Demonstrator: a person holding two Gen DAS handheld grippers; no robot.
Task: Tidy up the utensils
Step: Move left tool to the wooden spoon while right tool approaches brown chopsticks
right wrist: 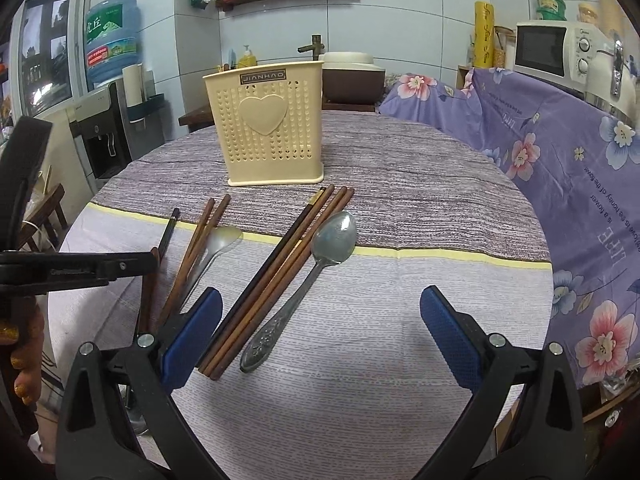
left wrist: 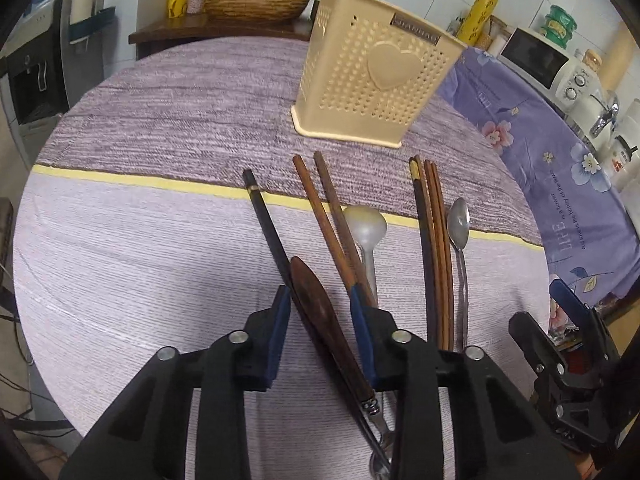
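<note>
A cream perforated utensil holder (left wrist: 370, 76) (right wrist: 270, 128) stands upright at the table's far middle. My left gripper (left wrist: 320, 304) is open, its pads on either side of a dark wooden spoon (left wrist: 320, 312) and a black chopstick (left wrist: 268, 224) lying on the cloth. Two brown chopsticks (left wrist: 328, 220) and a pale spoon (left wrist: 366, 228) lie just right of them. My right gripper (right wrist: 320, 312) is open and empty above a bundle of three chopsticks (right wrist: 280, 276) and a steel spoon (right wrist: 320, 264). That bundle (left wrist: 434, 248) and steel spoon (left wrist: 460, 240) also show in the left wrist view.
The round table has a striped lilac cloth (right wrist: 360, 380). A floral purple sheet (right wrist: 560, 184) covers furniture to the right, with a microwave (right wrist: 556, 48) behind. A water dispenser (right wrist: 108, 120) stands far left. A wooden basin (left wrist: 256, 2) sits behind the table.
</note>
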